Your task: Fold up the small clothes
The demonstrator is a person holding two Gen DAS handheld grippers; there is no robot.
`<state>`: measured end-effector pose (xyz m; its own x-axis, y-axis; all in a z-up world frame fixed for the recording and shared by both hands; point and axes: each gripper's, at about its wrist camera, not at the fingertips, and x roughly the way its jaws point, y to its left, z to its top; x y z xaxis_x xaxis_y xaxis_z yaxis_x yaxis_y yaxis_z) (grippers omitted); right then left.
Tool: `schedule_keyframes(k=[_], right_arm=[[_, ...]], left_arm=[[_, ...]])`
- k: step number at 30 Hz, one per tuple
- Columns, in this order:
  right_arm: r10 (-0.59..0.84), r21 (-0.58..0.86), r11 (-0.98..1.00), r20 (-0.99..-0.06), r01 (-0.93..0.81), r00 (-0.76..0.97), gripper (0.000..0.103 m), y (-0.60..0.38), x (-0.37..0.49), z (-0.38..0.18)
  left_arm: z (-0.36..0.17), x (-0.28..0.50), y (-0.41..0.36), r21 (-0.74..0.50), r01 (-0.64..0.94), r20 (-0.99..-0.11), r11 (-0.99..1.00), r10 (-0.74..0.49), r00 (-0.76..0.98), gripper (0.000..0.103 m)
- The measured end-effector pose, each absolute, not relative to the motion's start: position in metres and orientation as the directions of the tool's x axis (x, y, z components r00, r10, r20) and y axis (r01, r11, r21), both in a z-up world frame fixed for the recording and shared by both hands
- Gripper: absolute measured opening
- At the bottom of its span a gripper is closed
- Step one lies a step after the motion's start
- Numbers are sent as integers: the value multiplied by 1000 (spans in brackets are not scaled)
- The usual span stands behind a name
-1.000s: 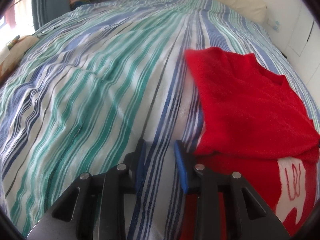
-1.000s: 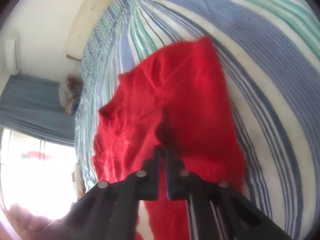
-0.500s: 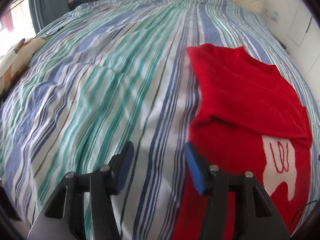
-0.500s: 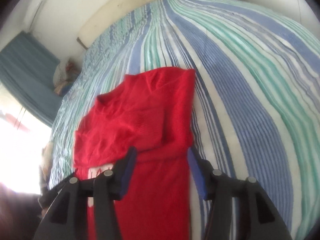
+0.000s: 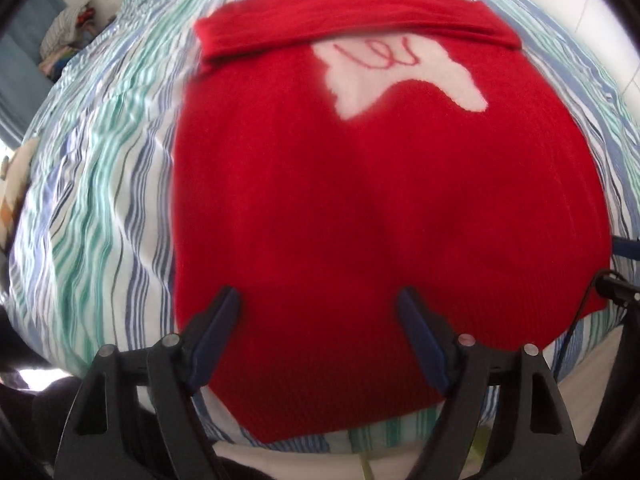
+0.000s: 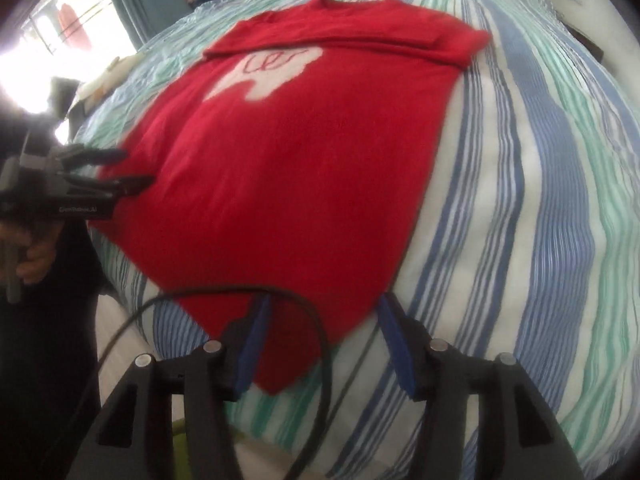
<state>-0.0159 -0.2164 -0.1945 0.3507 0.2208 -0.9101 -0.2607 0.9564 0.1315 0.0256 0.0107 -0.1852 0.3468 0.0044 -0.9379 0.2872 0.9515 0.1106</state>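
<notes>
My left gripper (image 5: 320, 300) hangs over the near hem of the red sweater (image 5: 380, 184), its jaws wide and just opened further, with nothing pinched between them. My right gripper (image 6: 324, 312) is parted too, its jaws lately spreading, above the sweater's near right corner, gripping nothing; a black cable (image 6: 304, 312) loops across it. The sweater lies flat on the striped bed (image 6: 540, 200) near its front edge, sleeves folded across the chest above a white motif (image 5: 400, 76). A pile of clothes (image 5: 64, 40) sits at the far left corner.
</notes>
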Motion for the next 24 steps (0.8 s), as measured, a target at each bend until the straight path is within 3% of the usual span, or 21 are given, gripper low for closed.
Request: schedule_keyframes(k=[7,14,24], right_arm=[[198,122,976,-839,-180,507,55,-236,-44,-158],[94,-73,978,-684,-197,724,61,-233,-39,-106],[131,8,985,-688,-173,714,61,-228,-35,-114]], left_arm=[[-150,24,23,13,185,-911,983,-65,407,83],[-121,16,40,6,111,-867,994,-50,496,87],[-120,13,42,0,97,-871,995,-47,490,87]])
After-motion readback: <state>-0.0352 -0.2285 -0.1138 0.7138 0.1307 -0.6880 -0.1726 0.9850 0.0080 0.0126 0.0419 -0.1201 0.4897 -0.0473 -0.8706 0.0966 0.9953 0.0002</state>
